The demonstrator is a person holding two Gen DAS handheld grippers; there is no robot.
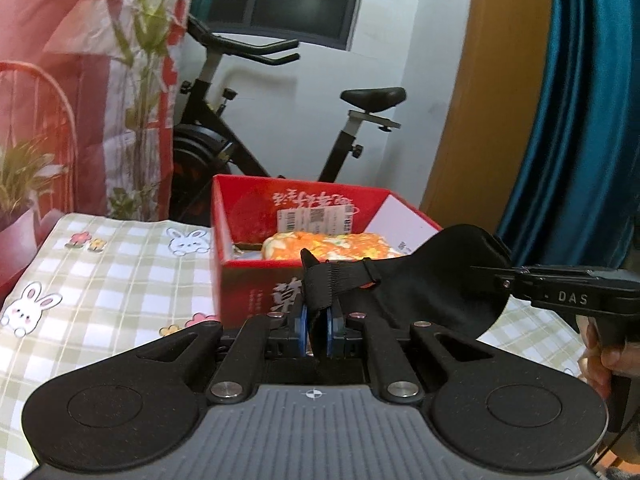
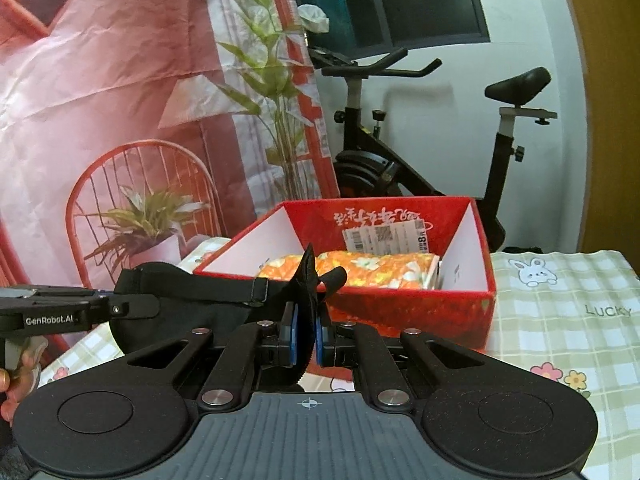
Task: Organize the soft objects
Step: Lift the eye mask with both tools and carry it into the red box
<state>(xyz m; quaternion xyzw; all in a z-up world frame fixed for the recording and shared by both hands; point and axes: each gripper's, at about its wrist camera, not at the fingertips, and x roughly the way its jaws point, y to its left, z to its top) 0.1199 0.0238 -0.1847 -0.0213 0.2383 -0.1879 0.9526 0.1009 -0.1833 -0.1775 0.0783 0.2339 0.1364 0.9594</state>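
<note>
A black eye mask [image 1: 452, 280] with an elastic strap hangs stretched between both grippers, just in front of the red box [image 1: 248, 280]. My left gripper [image 1: 318, 312] is shut on the mask's ribbed strap end. My right gripper [image 1: 500, 282] pinches the mask's far edge. In the right wrist view my right gripper [image 2: 306, 328] is shut on black fabric, the mask [image 2: 180, 308] runs off to the left, and my left gripper [image 2: 116, 308] clamps it there. An orange floral soft bundle [image 1: 340, 246] [image 2: 380, 266] lies inside the red box [image 2: 420, 308].
A check tablecloth with bunnies [image 1: 100, 280] [image 2: 560, 300] covers the table. An exercise bike [image 1: 240, 140] [image 2: 400, 168] stands behind the box. A pink printed backdrop [image 2: 120, 80] hangs at left, a blue curtain [image 1: 580, 120] at right. A person's hand [image 1: 600, 356] holds each handle.
</note>
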